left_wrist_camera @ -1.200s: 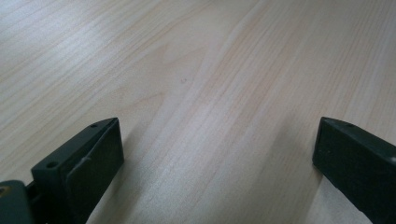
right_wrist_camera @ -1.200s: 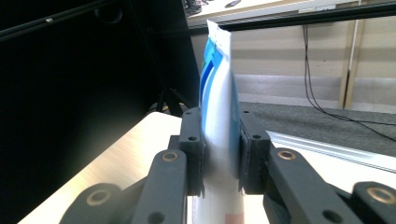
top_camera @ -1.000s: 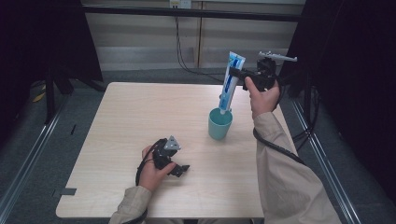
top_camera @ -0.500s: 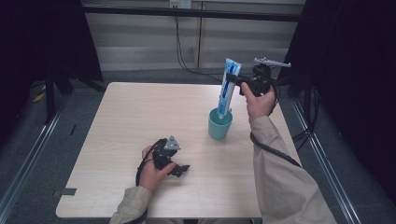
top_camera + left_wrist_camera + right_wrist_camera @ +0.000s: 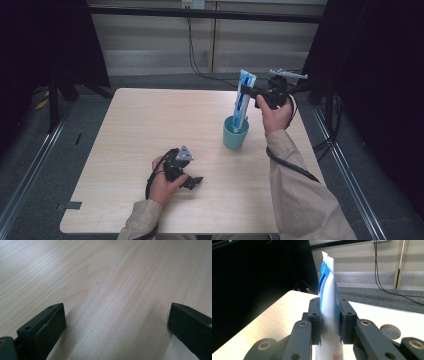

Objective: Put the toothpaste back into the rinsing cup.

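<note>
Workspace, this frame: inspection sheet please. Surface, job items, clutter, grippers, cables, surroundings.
Surface: light wood table, bare grain under the left gripper; a round cable hole near the far edge.
Job's things: blue-and-white toothpaste tube, upright, lower end inside the teal cup. Cup stands right of the table's middle.
Clutter: nothing seen.
Grippers: right gripper shut on the tube's upper half; left gripper low at the table's near side, jaws wide open, holding nothing.
Cables: a black cable trails from the right gripper along the sleeve; wall cables hang behind the table.
Surroundings: dark curtains at both sides, grey floor, pale wall panels.
</note>
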Available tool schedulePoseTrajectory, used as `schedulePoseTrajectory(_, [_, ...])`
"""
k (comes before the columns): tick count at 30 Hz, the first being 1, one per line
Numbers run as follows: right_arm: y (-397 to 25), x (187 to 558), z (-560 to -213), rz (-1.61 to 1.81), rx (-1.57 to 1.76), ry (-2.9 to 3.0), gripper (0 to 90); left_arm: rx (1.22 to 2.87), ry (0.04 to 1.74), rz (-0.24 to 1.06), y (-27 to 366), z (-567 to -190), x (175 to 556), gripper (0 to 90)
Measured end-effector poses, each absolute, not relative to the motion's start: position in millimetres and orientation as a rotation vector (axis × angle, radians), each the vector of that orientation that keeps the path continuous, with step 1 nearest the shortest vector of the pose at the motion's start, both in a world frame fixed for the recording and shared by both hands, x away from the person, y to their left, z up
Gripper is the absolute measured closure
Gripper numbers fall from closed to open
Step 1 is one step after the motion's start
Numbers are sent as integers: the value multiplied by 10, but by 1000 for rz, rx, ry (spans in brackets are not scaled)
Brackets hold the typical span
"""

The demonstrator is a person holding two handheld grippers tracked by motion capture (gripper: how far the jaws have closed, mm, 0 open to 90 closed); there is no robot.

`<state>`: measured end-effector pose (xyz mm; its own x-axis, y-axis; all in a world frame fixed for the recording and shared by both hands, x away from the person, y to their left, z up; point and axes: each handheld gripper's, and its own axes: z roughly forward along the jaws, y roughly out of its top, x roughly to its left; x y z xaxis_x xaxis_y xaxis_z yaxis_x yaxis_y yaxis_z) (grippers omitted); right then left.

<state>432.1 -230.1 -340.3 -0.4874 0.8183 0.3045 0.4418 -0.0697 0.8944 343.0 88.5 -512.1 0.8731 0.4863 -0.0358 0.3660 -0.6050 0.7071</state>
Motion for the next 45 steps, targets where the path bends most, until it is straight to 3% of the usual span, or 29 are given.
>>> schedulePoseTrajectory(45, [-2205, 4315, -3806, 1538, 1400, 1908, 744, 2279, 614, 211, 882, -5124, 3428, 15])
